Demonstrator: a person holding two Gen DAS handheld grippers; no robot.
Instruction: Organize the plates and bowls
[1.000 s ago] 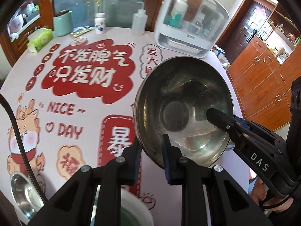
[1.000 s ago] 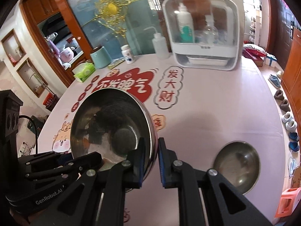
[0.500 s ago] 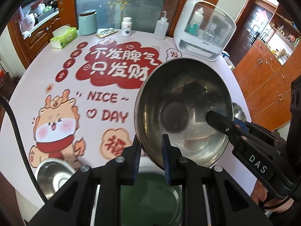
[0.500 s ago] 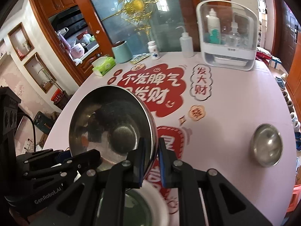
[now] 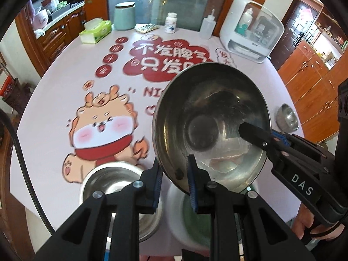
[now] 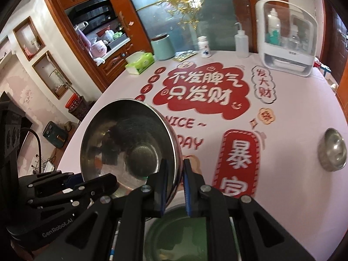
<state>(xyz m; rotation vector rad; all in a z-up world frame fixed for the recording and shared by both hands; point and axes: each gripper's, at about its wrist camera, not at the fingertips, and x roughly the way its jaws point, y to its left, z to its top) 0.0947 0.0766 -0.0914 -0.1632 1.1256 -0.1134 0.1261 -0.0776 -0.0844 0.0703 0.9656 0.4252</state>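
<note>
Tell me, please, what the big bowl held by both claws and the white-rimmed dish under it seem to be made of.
The big bowl looks like stainless steel with a polished finish: it is silver-grey and mirrors dark shapes and light glare. The white-rimmed dish below seems to be glazed ceramic, judging by its smooth white rim and glossy green inside, though it is blurred and partly hidden, so plastic is possible.

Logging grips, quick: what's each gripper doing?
Left gripper: shut on the large round steel bowl's rim.
Right gripper: shut on the same bowl's rim.
</note>
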